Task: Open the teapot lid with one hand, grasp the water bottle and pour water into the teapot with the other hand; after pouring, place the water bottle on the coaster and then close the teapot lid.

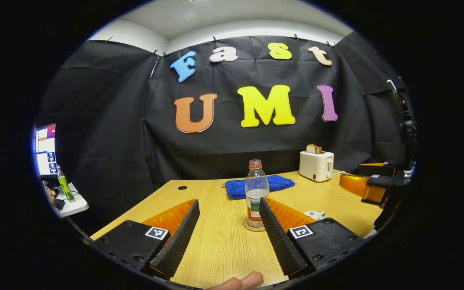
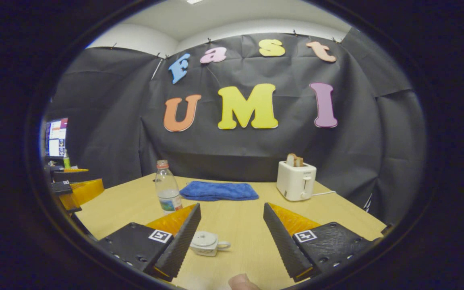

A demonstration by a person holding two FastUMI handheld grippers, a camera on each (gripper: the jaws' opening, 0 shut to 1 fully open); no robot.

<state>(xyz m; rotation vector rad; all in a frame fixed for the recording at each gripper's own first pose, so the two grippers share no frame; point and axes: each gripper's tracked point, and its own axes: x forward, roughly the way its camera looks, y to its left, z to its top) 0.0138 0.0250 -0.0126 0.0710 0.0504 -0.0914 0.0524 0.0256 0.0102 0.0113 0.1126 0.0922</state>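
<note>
lab booth | black cloth wall [image 2: 107,133] | wood table [image 2: 240,225] | monitor [image 1: 46,149]

Left tongs [image 1: 227,237] and right tongs [image 2: 232,237], ribbed wedge fingers, black screwed bodies, square coded markers, orange translucent backing

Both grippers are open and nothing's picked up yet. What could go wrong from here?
1. The water bottle stands tall and narrow on its coaster; the left gripper could knock it over.
2. The teapot is small, lid on, beside one finger of the right gripper; a bump could push it.
3. Spilled water could reach the toaster.
</note>
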